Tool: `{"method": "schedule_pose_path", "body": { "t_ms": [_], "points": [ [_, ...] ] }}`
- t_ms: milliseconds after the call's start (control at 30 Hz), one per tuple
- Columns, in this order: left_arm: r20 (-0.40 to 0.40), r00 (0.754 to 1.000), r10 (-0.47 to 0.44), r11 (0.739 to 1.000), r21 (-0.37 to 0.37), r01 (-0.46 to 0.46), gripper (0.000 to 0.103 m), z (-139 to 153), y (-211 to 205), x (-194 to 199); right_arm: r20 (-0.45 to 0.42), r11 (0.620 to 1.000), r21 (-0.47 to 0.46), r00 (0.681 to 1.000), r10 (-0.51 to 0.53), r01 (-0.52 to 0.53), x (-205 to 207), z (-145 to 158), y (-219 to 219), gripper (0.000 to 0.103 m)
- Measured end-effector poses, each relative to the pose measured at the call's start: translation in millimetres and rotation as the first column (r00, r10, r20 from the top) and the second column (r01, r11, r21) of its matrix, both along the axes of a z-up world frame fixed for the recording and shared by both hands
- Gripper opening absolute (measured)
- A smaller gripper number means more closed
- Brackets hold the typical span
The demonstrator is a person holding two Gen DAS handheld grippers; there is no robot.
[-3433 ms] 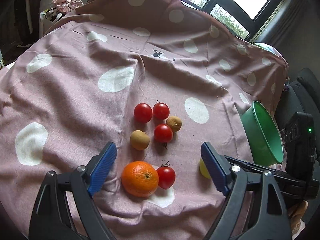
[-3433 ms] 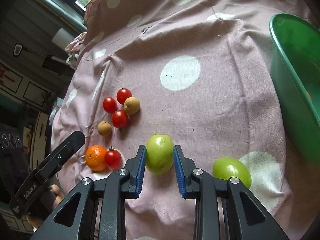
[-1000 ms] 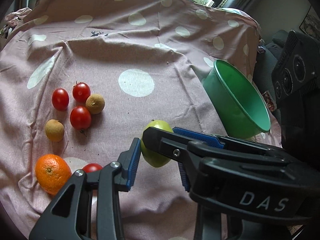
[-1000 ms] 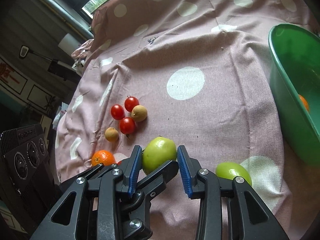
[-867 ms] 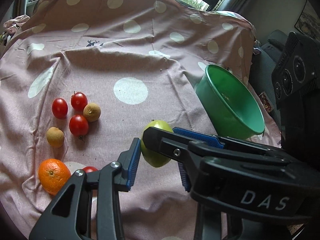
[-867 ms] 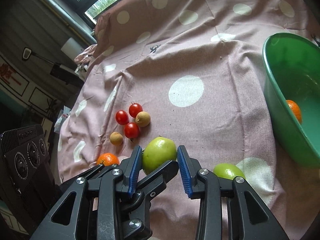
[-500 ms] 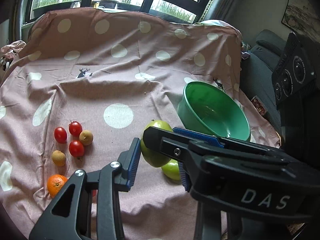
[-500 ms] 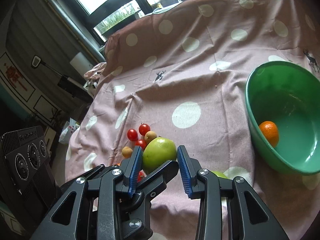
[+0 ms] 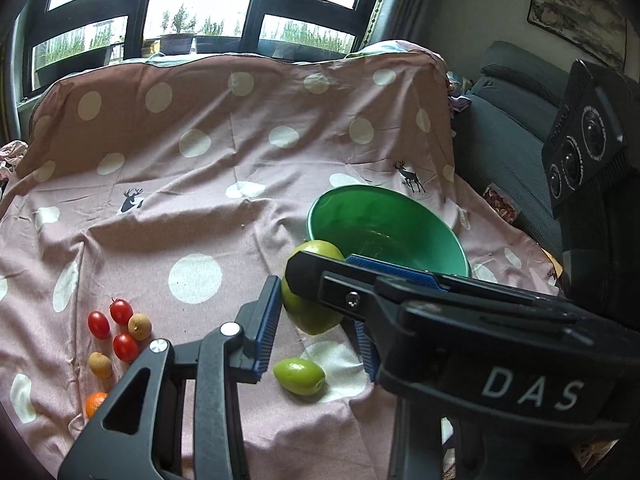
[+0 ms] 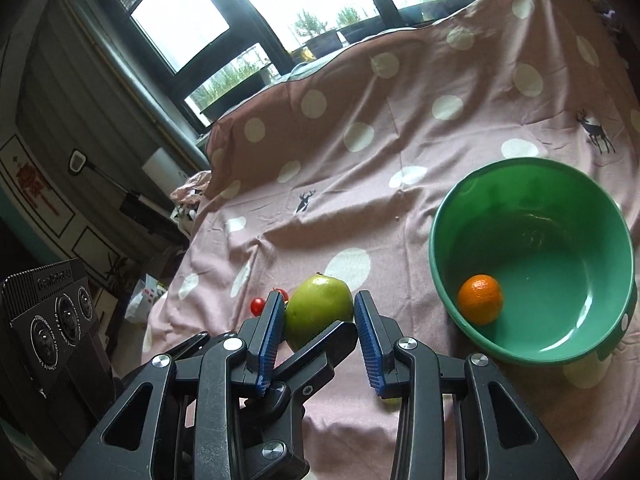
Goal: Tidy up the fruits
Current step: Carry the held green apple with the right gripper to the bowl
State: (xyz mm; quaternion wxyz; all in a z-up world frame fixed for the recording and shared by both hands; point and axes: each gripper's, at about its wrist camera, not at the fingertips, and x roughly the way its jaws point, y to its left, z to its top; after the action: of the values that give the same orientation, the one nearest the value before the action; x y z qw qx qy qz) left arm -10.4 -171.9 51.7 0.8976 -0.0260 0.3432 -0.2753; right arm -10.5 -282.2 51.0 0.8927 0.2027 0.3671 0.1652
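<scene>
Black tongs [image 10: 316, 320], ribbed blue pads [image 10: 269, 332]

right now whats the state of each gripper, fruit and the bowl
right gripper: shut on the large green apple, lifted off the cloth
left gripper: around the same apple too
round green plastic bowl: upright, holds one small orange
smaller green oval fruit: lying on the cloth
red cherry tomatoes: on the cloth, clustered with small brown fruits
</scene>
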Motion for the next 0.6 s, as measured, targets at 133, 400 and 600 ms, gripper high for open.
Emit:
{"method": "schedule_pose_path", "body": {
  "t_ms": [133,400,600],
  "points": [
    [-0.004,0.999,-0.031,0.999,-0.005,0.031,0.034,1.3,-16.7,3.7,0.001,0.999,0.020,0.999,-0.040,0.040,-1.8,0.9,-19.1,0.040],
    [0.005,0.996,-0.090,0.996,0.002,0.090,0.034,5.6,-52.2,5.8,0.004,0.992,0.064,0.994,-0.112,0.111,-5.6,2.9,-57.5,0.040],
    [-0.009,0.993,-0.114,0.993,0.013,0.114,0.034,2.6,-71.6,10.9,-0.013,0.983,0.105,0.988,-0.152,0.152,-4.6,-1.7,-79.2,0.040]
  ]
}}
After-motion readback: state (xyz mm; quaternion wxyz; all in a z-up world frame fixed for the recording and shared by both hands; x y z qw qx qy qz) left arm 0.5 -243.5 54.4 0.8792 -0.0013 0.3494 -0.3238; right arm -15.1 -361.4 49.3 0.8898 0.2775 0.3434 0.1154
